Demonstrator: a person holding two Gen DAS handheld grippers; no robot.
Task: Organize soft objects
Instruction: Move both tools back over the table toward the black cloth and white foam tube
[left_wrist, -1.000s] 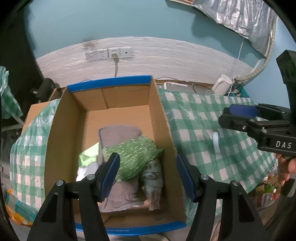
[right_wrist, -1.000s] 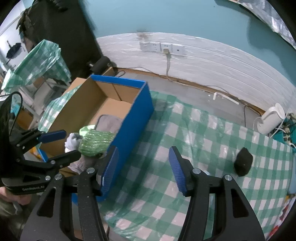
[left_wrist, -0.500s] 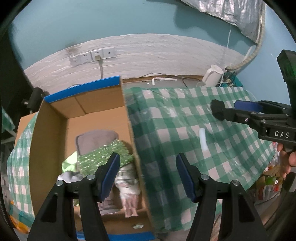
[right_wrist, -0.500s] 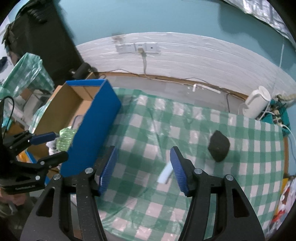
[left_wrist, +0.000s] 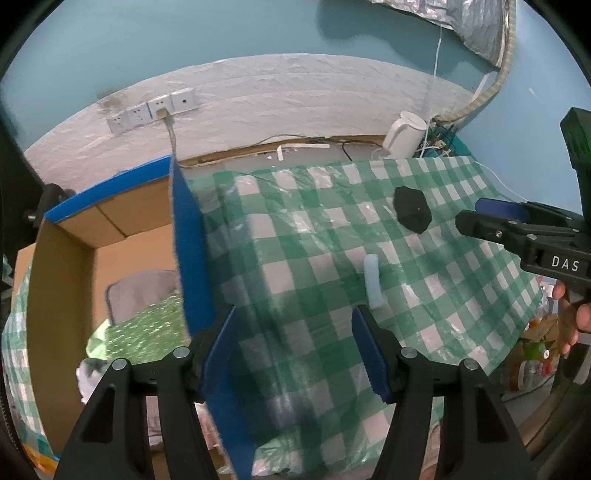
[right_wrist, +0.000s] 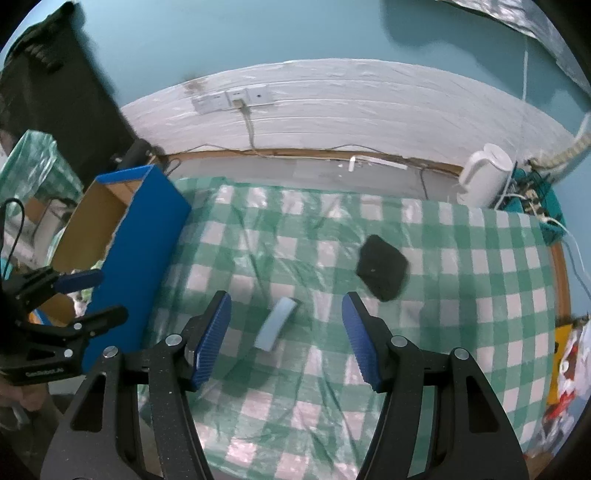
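Observation:
A cardboard box (left_wrist: 192, 229) with blue outer walls stands at the table's left; it also shows in the right wrist view (right_wrist: 144, 236). Inside lie a grey cloth (left_wrist: 144, 288) and a green sparkly soft item (left_wrist: 147, 328). On the green checked tablecloth (right_wrist: 461, 295) lie a pale blue strip (right_wrist: 275, 325) and a black soft lump (right_wrist: 382, 267). My right gripper (right_wrist: 286, 339) is open and empty, with the strip just ahead between its fingers. My left gripper (left_wrist: 293, 354) is open and empty by the box's right wall; the strip (left_wrist: 373, 282) and the lump (left_wrist: 412, 214) lie ahead of it.
A white kettle (right_wrist: 484, 177) and cables sit behind the table at the right. Wall sockets (right_wrist: 236, 98) with a plugged cord are on the white wall panel. Bags and clutter lie beyond the table's right edge (right_wrist: 565, 354).
Both grippers have swung right, away from over the box toward the tablecloth. The right gripper now has the pale strip in front of it. Both stay open and empty.

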